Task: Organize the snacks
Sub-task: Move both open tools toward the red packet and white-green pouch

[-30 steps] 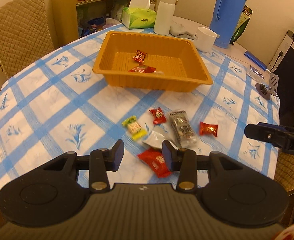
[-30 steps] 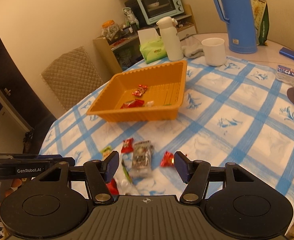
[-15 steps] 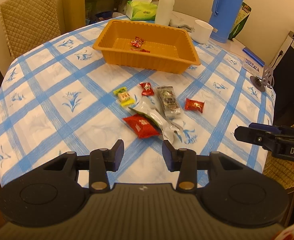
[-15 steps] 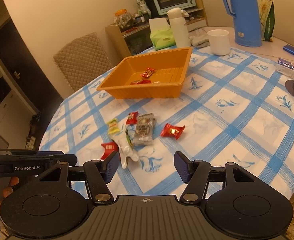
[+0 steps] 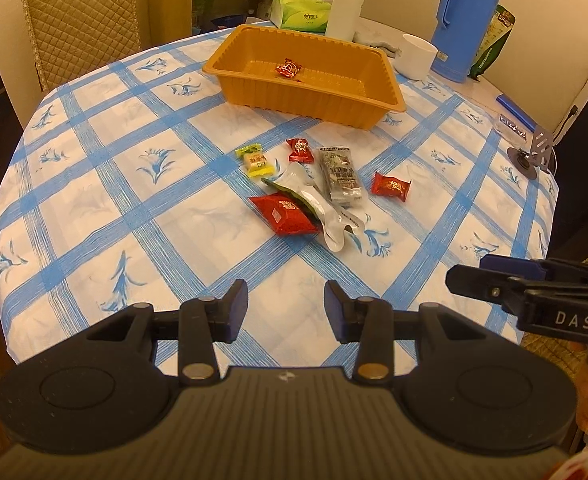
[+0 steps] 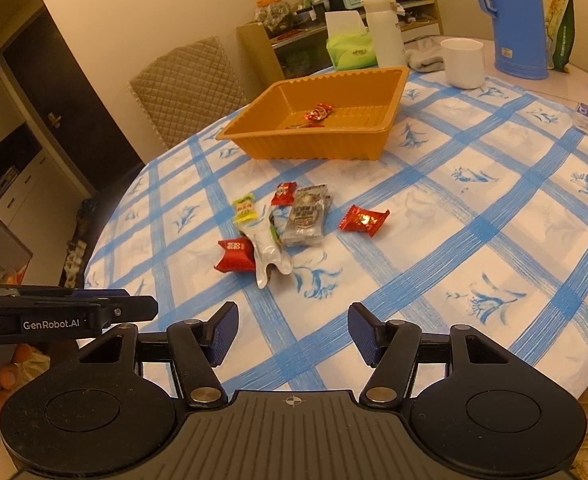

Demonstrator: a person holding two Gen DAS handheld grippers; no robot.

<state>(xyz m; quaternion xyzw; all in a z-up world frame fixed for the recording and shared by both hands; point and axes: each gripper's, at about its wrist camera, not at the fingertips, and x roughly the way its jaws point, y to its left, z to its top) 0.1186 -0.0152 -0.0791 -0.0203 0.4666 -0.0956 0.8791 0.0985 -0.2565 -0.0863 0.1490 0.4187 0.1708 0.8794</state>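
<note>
An orange tray [image 5: 253, 96] [image 6: 306, 148] stands at the far middle of the table with a red candy [image 5: 288, 68] [image 6: 318, 112] in it. Several snacks lie in a loose pile nearer me: a red packet [image 5: 287, 215] [image 6: 234, 255], a silver pouch [image 5: 326, 216] [image 6: 267, 250], a grey bar [image 5: 340, 174] [image 6: 306, 216], a yellow-green candy [image 5: 255, 160] [image 6: 244, 209], a small red candy [image 5: 300, 150] [image 6: 283, 193] and a red candy apart to the right [image 5: 391, 187] [image 6: 364, 220]. My left gripper [image 5: 285, 304] and right gripper [image 6: 293, 336] are open, empty, short of the pile.
Behind the tray stand a tissue box [image 5: 302, 16], a white bottle [image 5: 346, 6], a white cup [image 5: 416, 56] and a blue thermos [image 5: 464, 20]. A quilted chair [image 5: 81, 20] stands at the far left. A small stand [image 5: 534, 152] sits near the right edge.
Both grippers have pulled back from the snack pile toward the near table edge, staying open. The snacks and tray have not moved.
</note>
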